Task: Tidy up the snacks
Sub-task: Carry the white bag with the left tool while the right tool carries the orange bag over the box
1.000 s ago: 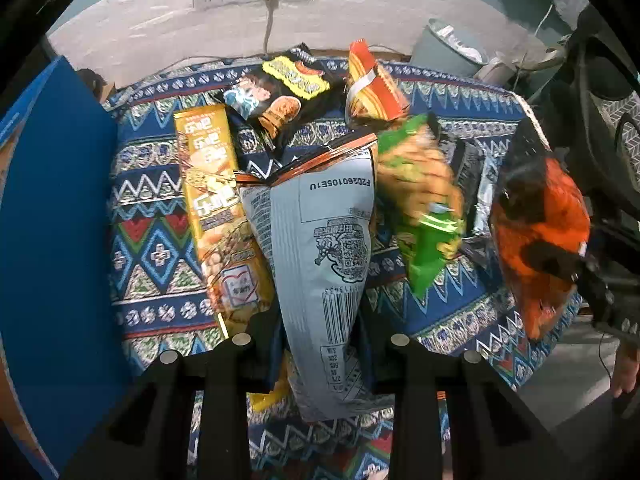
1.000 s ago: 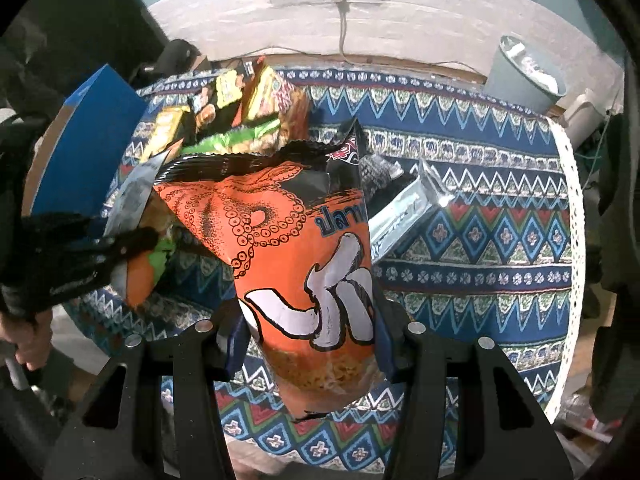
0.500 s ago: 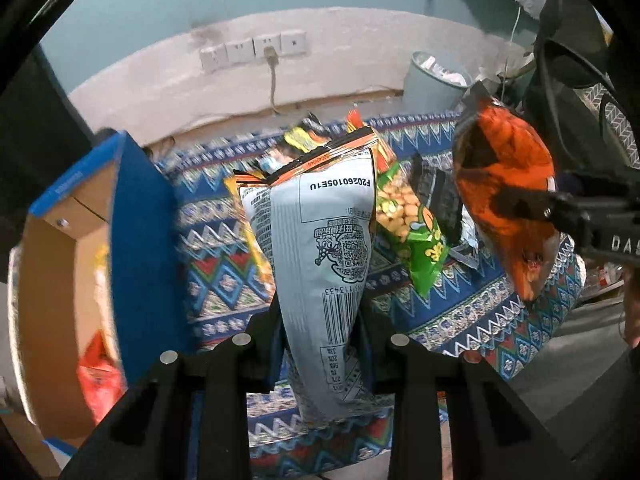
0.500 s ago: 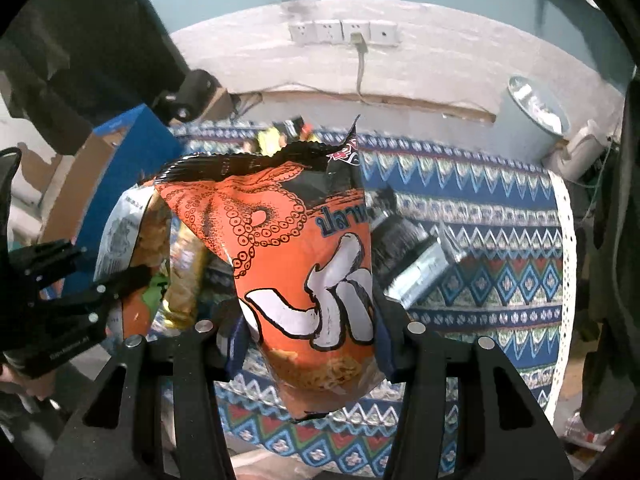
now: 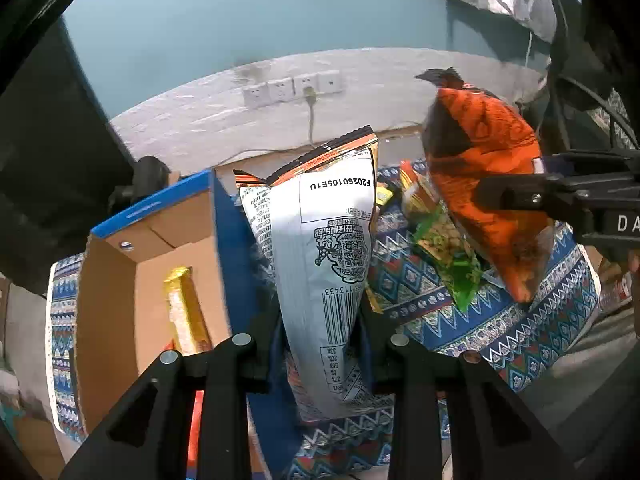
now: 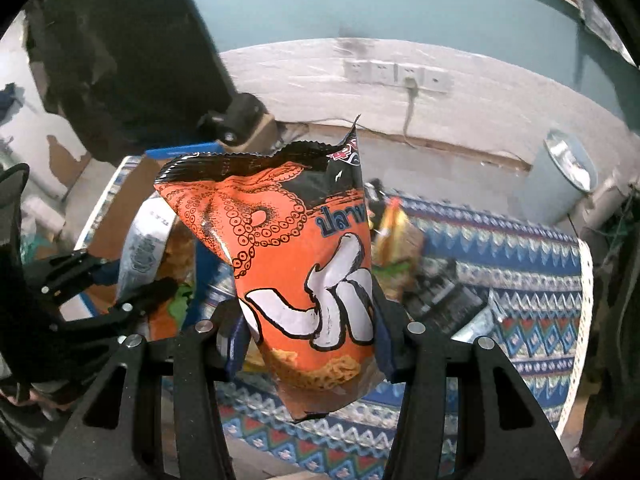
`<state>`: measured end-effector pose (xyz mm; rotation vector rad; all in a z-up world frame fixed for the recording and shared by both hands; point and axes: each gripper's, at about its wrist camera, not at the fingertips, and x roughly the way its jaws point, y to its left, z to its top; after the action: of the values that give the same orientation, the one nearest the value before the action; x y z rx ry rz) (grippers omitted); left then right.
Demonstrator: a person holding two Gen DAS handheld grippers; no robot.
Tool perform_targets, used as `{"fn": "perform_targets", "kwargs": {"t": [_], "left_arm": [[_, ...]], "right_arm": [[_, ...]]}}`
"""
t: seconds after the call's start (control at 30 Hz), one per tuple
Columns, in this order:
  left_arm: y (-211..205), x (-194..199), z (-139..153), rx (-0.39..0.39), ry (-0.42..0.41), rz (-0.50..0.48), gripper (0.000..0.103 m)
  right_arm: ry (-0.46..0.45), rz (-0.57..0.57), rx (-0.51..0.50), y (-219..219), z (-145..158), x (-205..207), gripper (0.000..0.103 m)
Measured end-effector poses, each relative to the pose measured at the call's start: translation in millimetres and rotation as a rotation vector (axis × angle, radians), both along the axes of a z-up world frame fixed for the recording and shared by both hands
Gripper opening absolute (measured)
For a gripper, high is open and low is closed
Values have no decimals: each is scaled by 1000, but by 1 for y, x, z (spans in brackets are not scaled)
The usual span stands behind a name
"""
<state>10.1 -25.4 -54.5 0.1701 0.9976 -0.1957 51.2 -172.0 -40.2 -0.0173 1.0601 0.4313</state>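
My left gripper [image 5: 320, 344] is shut on a white snack bag [image 5: 324, 248] with a barcode and QR code, held upright just right of an open blue cardboard box [image 5: 148, 216]. A yellow snack bar [image 5: 184, 312] lies inside the box. My right gripper [image 6: 308, 344] is shut on an orange octopus-print snack bag [image 6: 296, 264], held upright above the table; that bag also shows in the left wrist view [image 5: 488, 184]. The left gripper and white bag show at the left of the right wrist view [image 6: 144, 248].
A blue patterned tablecloth [image 6: 520, 320] covers the table. A green snack bag [image 5: 452, 256] and other packets [image 6: 400, 236] lie on it. A grey bin [image 6: 560, 176] stands at the far right. Wall sockets [image 5: 292, 88] are behind.
Both grippers have lifted their bags higher and swung left. The open box has come into the left wrist view, with the white bag now beside its right wall.
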Motion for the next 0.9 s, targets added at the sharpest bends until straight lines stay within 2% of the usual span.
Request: {"fn": "perform_targets", "kwargs": {"t": [0.23, 0.37, 0.9], "left_arm": [[32, -6, 14, 1, -49, 45, 30], [51, -7, 17, 31, -83, 77, 30], [150, -1, 4, -4, -66, 259, 30]], "right_arm": [[-15, 67, 19, 49, 9, 11, 50], [-18, 94, 19, 75, 12, 16, 50], [5, 206, 26, 175, 8, 39, 50]]}}
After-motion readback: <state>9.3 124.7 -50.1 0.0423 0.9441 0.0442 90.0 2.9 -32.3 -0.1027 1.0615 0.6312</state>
